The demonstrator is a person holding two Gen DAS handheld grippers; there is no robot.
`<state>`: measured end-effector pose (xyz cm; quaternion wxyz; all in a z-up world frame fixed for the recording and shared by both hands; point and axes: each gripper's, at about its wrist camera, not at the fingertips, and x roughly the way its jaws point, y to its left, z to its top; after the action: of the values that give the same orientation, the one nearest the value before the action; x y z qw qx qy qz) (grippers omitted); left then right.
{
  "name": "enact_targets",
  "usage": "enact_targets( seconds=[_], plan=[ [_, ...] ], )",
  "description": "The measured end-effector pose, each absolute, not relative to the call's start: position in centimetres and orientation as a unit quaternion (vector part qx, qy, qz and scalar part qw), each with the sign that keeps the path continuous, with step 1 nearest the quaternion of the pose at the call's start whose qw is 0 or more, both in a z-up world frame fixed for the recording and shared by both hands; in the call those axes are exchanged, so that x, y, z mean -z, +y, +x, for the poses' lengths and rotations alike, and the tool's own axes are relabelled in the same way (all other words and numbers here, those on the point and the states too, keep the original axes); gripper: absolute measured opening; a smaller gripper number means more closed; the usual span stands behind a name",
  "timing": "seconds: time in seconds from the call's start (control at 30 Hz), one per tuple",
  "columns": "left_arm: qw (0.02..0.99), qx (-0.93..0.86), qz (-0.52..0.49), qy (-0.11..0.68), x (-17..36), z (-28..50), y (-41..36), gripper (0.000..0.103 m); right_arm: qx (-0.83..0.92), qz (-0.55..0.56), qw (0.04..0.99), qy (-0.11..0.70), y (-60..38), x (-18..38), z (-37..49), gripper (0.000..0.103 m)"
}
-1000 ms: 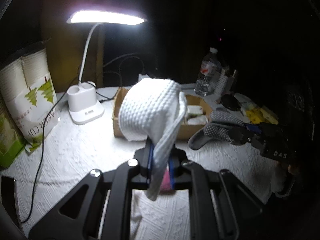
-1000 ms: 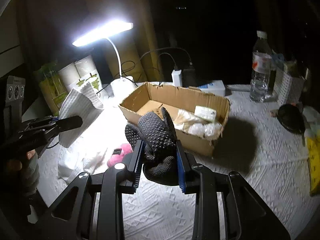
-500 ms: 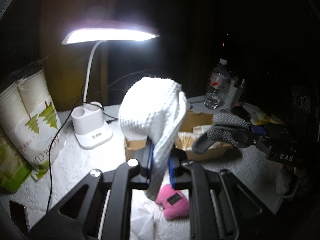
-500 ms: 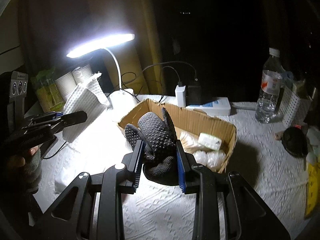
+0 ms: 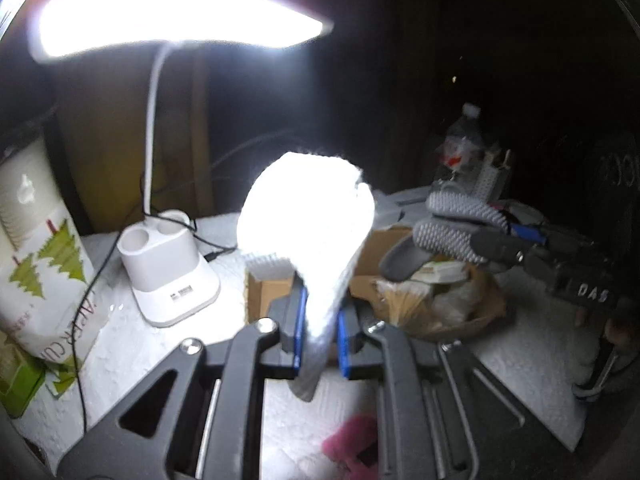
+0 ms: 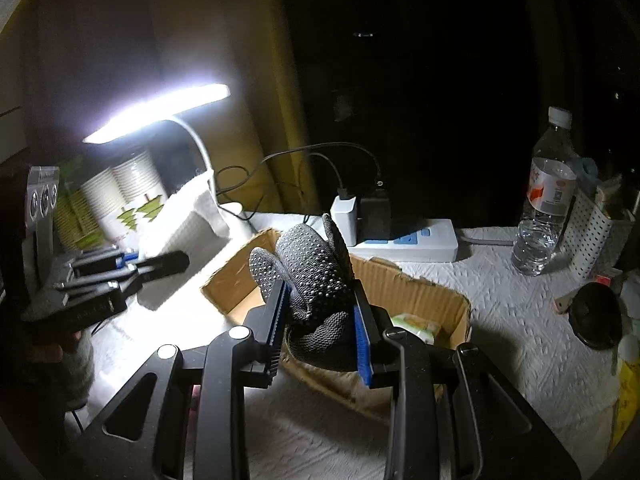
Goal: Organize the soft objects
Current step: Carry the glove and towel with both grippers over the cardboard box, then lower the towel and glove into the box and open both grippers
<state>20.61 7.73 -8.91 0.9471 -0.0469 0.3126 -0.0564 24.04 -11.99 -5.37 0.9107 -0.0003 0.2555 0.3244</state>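
My left gripper (image 5: 320,332) is shut on a white waffle-weave cloth (image 5: 308,220), held up in the air under the lamp; the cloth also shows in the right wrist view (image 6: 180,228). My right gripper (image 6: 320,320) is shut on a grey dotted glove (image 6: 312,272), held over the near edge of the open cardboard box (image 6: 412,280). The glove also shows in the left wrist view (image 5: 452,232) above the box (image 5: 264,292). A pink soft item (image 5: 352,444) lies on the table below my left gripper.
A lit white desk lamp (image 5: 168,272) stands left of the box. A paper-cup sleeve (image 5: 36,248) is at far left. A power strip (image 6: 404,240), water bottle (image 6: 544,200) and white perforated holder (image 6: 596,236) stand behind and right. The box holds packets (image 6: 416,326).
Both grippers have risen and moved forward toward the box with their loads. The lamp head now looms closer over the cloth, and the glove now hangs over the box edge.
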Motion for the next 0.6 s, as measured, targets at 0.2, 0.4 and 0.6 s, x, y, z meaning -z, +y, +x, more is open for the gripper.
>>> enact_targets(
  seconds=[0.2, 0.4, 0.6],
  plan=[
    [0.936, 0.051, -0.053, 0.345, 11.9, 23.9, 8.0, 0.014, -0.322, 0.023, 0.908, 0.268, -10.7, 6.7, 26.9, 0.032],
    [0.92, 0.037, -0.05, 0.387, 14.4, 26.1, 8.1, 0.034, -0.319, 0.025, 0.9, 0.295, -8.4, 8.3, 29.4, 0.033],
    [0.921, 0.042, -0.05, 0.384, 14.1, 25.5, 8.0, 0.062, -0.304, 0.011, 0.896, 0.322, -6.5, 9.9, 30.6, 0.046]
  ],
)
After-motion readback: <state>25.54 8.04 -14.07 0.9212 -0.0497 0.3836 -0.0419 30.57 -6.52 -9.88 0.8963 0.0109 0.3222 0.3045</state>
